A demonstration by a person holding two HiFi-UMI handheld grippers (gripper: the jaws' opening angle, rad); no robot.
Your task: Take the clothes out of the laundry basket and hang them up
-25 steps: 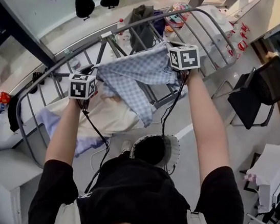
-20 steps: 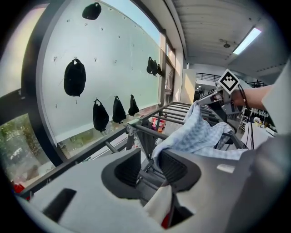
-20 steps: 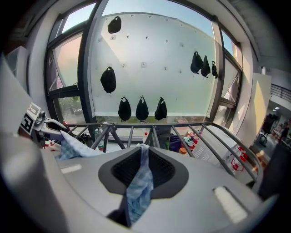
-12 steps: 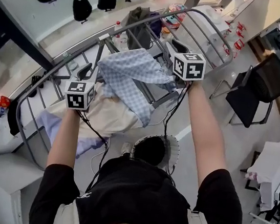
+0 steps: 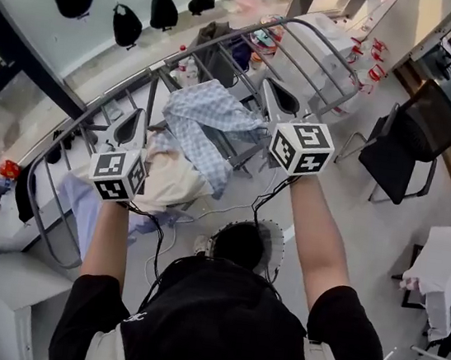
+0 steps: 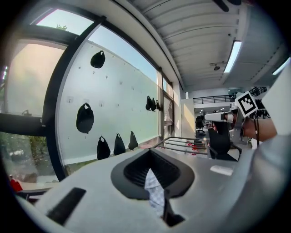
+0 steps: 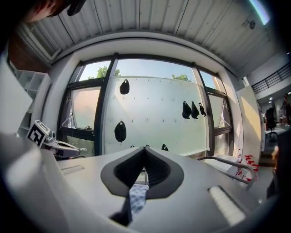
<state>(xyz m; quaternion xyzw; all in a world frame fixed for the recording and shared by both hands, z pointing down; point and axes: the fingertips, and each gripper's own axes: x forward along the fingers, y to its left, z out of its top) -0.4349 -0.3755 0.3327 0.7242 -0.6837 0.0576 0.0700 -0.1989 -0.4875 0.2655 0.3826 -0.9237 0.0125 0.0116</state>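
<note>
Ahead of you the drying rack (image 5: 335,49) carries the checked garment (image 5: 209,119) at twelve o'clock. Your left claw (image 5: 131,123) at its eight o'clock and right claw (image 5: 280,99) at three have just clenched on its edges, likely to spread it flat across the rails.

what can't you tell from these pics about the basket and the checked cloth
- laundry basket, head view: its inside is dark and the person covers its near side, so what is left in it is unclear.
- checked garment, head view: bunched over the drying rack, so its type is unclear.
- left gripper and right gripper: each view shows only a scrap of it between fingers just closed on it.
</note>
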